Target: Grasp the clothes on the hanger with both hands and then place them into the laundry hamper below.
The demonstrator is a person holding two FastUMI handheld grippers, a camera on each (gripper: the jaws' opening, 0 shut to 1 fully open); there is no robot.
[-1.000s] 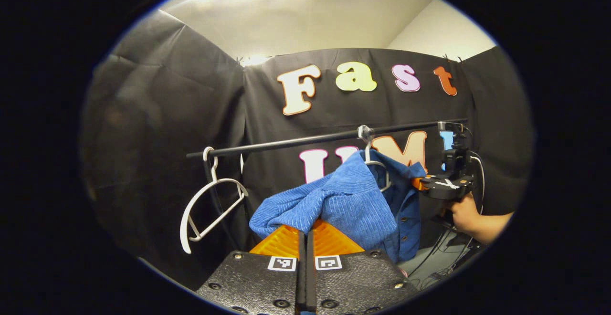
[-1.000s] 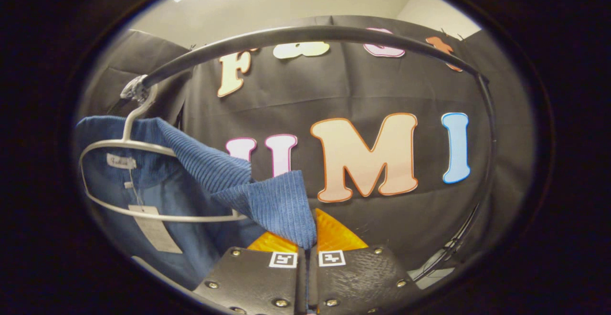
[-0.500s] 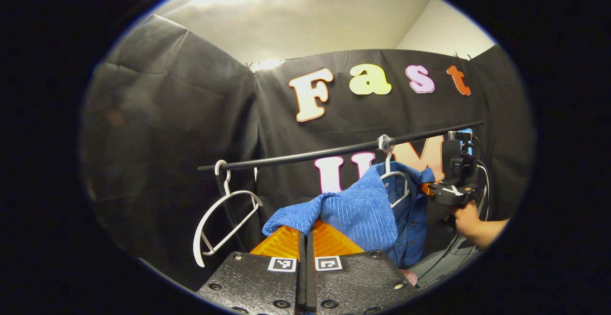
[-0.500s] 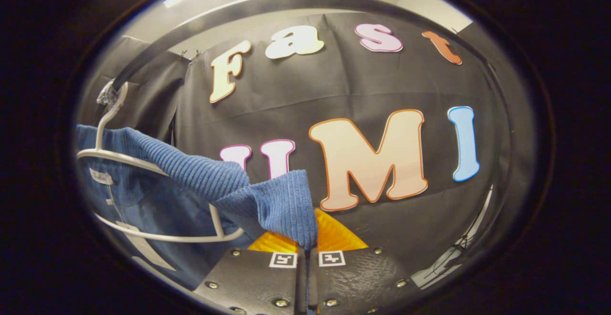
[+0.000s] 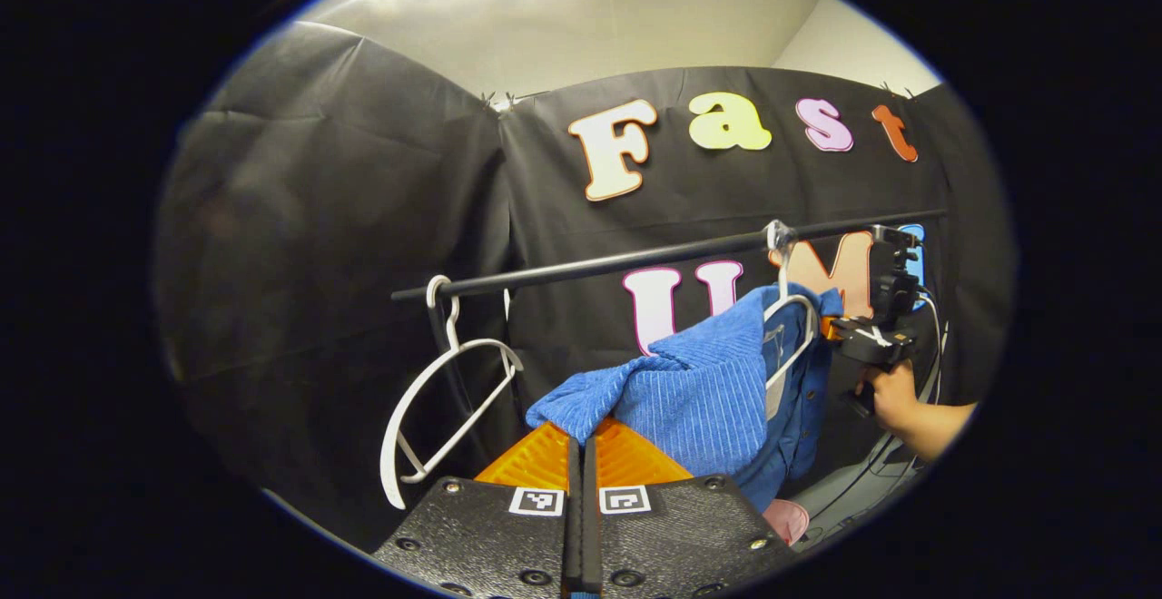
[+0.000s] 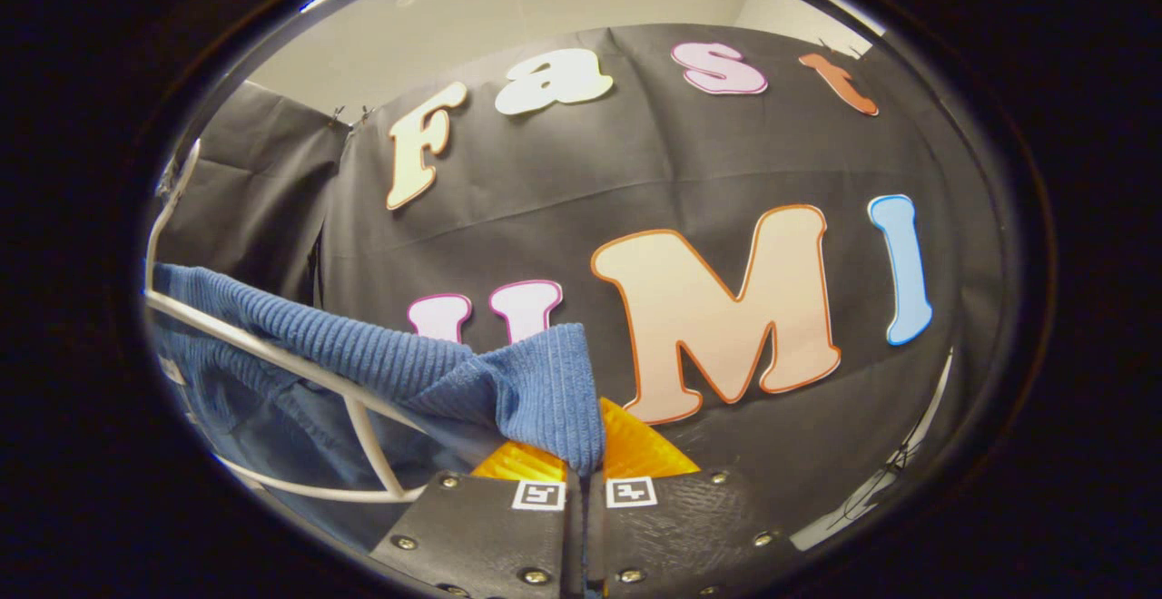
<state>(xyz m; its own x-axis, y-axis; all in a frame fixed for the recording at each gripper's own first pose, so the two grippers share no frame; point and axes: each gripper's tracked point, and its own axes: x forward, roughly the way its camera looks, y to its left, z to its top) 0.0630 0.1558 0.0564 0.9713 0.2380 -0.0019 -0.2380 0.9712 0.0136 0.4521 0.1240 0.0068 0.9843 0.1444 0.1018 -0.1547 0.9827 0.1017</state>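
Left gripper is pinched tight on the blue shirt bunched just past its fingers; right gripper is clamped on a shirt fold too. Beyond, the left gripper view adds the rail, a bare hanger and the holding hand; the right gripper view brings the shirt's hanger close.

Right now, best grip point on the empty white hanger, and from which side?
Take the empty white hanger by its lower bar, coming from the front. It hangs bare on the black rail, tilted, its open loop showing, left of the blue corduroy shirt. The hook is snug to the rail.
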